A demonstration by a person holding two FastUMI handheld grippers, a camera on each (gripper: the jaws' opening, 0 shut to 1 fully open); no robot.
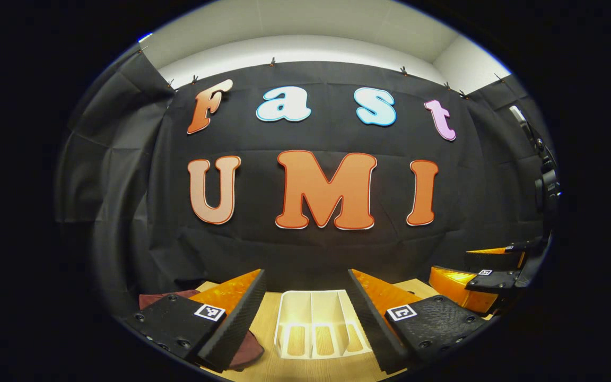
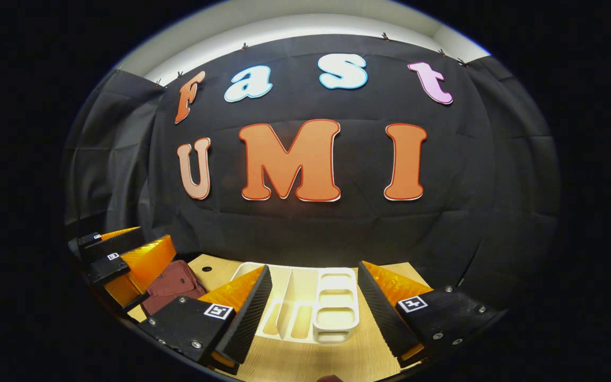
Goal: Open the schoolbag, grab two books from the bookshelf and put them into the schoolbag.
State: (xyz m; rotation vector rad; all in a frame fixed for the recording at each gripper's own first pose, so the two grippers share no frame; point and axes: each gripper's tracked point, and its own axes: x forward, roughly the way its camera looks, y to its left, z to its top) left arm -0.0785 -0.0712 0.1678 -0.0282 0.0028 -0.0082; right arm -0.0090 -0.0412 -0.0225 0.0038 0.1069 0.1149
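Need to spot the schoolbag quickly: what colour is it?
Dark maroon; the schoolbag shows best in the right gripper view, lying on the wooden table.

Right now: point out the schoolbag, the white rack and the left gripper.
schoolbag [image 2: 174, 285]: right gripper view, top panel.
white rack [image 1: 311, 301]: left gripper view, centre divider.
left gripper [image 1: 306, 313]: left gripper view, midway between fingertips.

table: light wood | on it: white bookshelf, maroon schoolbag
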